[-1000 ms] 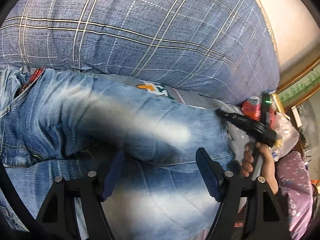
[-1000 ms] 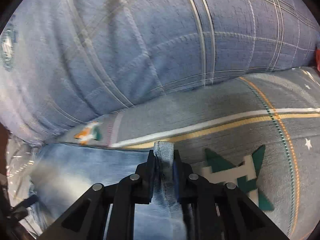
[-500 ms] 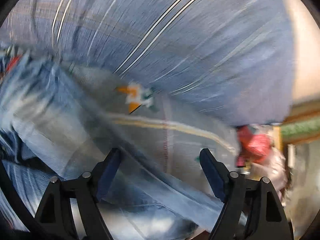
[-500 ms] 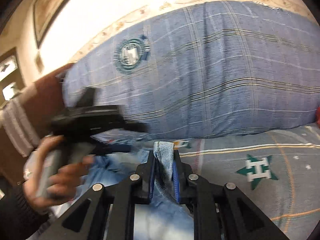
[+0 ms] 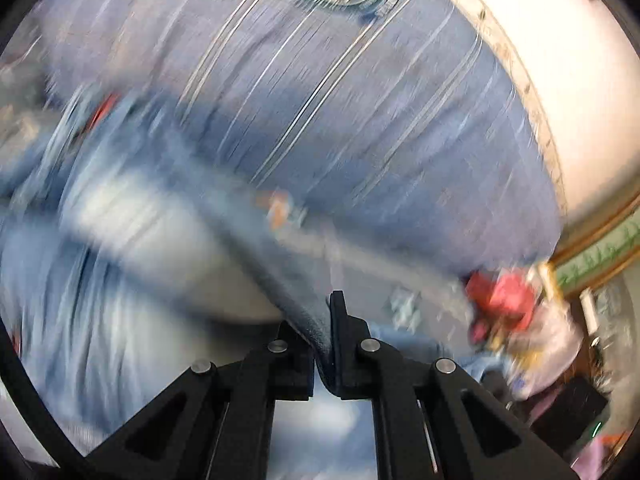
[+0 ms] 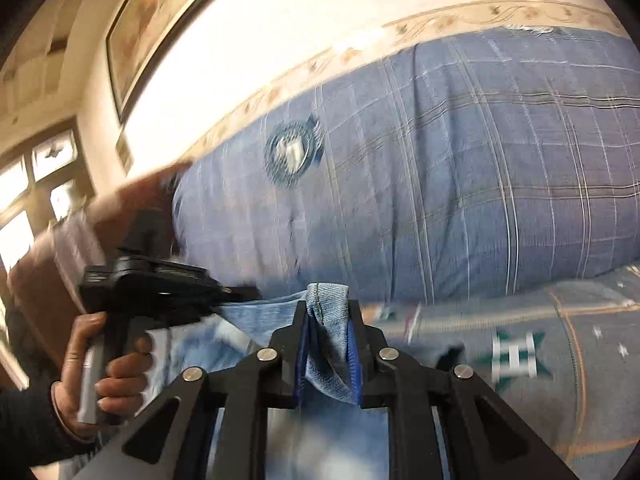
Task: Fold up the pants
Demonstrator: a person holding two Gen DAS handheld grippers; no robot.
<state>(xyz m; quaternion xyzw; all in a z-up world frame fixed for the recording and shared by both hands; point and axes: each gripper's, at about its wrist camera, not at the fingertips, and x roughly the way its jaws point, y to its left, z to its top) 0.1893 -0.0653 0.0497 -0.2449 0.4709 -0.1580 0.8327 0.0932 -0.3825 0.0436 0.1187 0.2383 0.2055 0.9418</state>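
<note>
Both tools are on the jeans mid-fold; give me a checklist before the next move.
1. Left tool shut on jeans: ok, a fold sits pinched between its pads.
2. Right tool grip on hem: not ok, jaws opening, denim between them.
3. Jeans clear of pillow: cannot tell, blurred.
4. Hand on left tool's handle: ok.
5. Legs aligned: cannot tell, blurred.

White letter "H" on green star motif, bedsheet [image 6: 520, 354]. Round emblem on blue plaid pillow [image 6: 460, 184]: lettering too blurred to read.
</note>
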